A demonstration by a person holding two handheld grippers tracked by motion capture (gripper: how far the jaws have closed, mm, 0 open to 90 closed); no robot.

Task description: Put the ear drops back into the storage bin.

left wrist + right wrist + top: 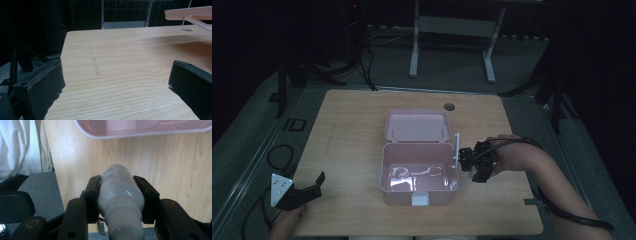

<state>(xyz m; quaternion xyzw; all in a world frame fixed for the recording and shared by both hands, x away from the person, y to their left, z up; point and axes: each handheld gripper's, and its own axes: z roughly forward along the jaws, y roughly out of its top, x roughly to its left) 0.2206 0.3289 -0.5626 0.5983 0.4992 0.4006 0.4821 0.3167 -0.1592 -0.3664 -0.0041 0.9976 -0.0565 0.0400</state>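
Observation:
A pink plastic box (pixel 420 175) stands open in the middle of the table, its lid (pixel 417 126) laid back; its rim (pixel 140 131) crosses the top of the right gripper view. My right gripper (pixel 472 165) hovers just right of the box, shut on a white bottle (pixel 119 197) with a ribbed white cap (pixel 125 223) and a printed label. The two black jaws press on the bottle's sides. At the table's front left corner, my left gripper (pixel 309 187) is open with bare wood between its fingers (pixel 40 87).
The box has a white latch (pixel 420 200) at its front and a white hinged bar (pixel 456 147) on its right side. A round hole (pixel 449 106) lies in the wooden table (pixel 352 135) behind the box. A white table's legs stand beyond on the grey floor.

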